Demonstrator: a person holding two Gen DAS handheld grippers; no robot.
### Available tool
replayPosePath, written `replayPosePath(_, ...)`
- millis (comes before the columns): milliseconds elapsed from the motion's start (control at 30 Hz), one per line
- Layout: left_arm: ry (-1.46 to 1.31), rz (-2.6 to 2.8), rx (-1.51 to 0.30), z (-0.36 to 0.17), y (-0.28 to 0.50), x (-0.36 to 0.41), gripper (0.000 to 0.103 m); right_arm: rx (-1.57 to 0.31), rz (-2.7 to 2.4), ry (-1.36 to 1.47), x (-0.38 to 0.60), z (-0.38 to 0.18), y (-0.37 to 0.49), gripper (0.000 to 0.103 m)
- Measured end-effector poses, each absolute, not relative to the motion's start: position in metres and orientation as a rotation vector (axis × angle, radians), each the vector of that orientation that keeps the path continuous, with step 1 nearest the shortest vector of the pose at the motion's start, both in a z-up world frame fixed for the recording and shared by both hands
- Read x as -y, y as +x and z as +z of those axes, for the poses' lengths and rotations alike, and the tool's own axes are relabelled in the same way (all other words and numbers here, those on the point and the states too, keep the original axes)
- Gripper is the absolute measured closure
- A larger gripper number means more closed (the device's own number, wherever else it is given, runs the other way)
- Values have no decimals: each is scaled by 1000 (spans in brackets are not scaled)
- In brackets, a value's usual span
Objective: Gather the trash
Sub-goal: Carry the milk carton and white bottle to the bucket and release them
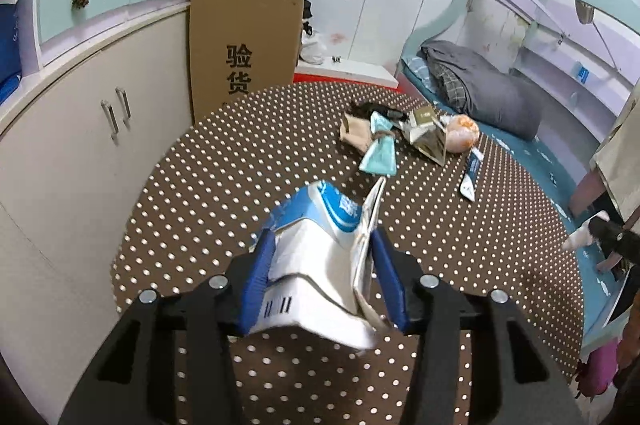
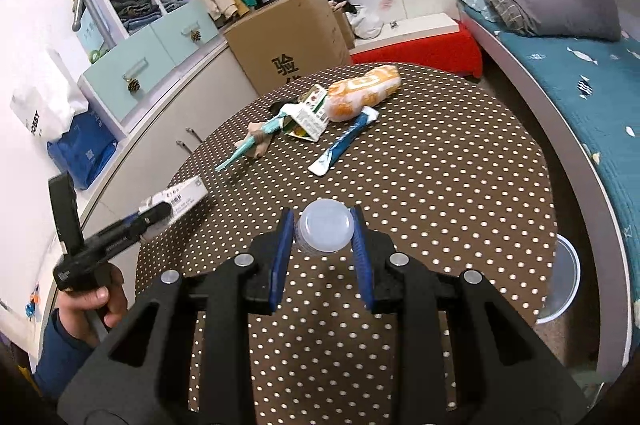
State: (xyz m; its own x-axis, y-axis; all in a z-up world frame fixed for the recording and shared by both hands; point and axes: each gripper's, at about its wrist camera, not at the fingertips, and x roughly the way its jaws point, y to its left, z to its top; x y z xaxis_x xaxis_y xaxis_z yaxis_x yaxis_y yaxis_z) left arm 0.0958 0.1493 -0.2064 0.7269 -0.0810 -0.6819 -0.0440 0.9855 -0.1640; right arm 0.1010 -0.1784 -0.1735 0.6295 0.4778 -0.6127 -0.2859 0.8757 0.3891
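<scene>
The left gripper (image 1: 320, 265) is clamped on a crushed white-and-blue carton (image 1: 320, 257); its blue pads (image 1: 258, 273) press on both sides of the carton, which is squeezed in between them and sticks up above the polka-dot table (image 1: 240, 185). From the right wrist view the same gripper (image 2: 160, 213) is seen at the table's left edge, held by a hand (image 2: 90, 305) in a blue sleeve, with the carton (image 2: 176, 199) poking out past its tips.

The right gripper (image 2: 322, 225) is closed narrowly on a small clear plastic bottle with a pale cap (image 2: 326, 227); the pads (image 2: 280, 257) touch the bottle on either side just below the cap, and the bottle hangs over the table (image 2: 440, 205) near its front.

More trash lies toward the table's far side: an orange-and-white bag (image 2: 362, 91), a green-printed white wrapper (image 2: 310, 117) touching it, a blue-and-white sachet (image 2: 344, 141) just in front of the bag, and a teal wrapper (image 2: 248, 143) to the left of these. A cardboard box (image 2: 288, 45) stands behind the table's far left edge. A clear round container (image 2: 562, 281) sits on the floor beside the table's right edge, next to the bed (image 2: 580, 85).
</scene>
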Motion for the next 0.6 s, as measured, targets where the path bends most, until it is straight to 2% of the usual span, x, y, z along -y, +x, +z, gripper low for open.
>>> replayPosePath(133,-134,0,-804,-219,110,-142,48,-779,424,285,188,-178,104,75)
replayPosePath(233,-87,3,-814,-222,117,-136,48,-777,412,301,194,-178,106,75)
replayPosePath(333,-73,-16,-808,-218,123,-134,57,-769,402,312,198,-177,109,75)
replayPosePath(600,-203,-21,-755,-206,108,-149,59,-733,391,329,212,-165,110,75)
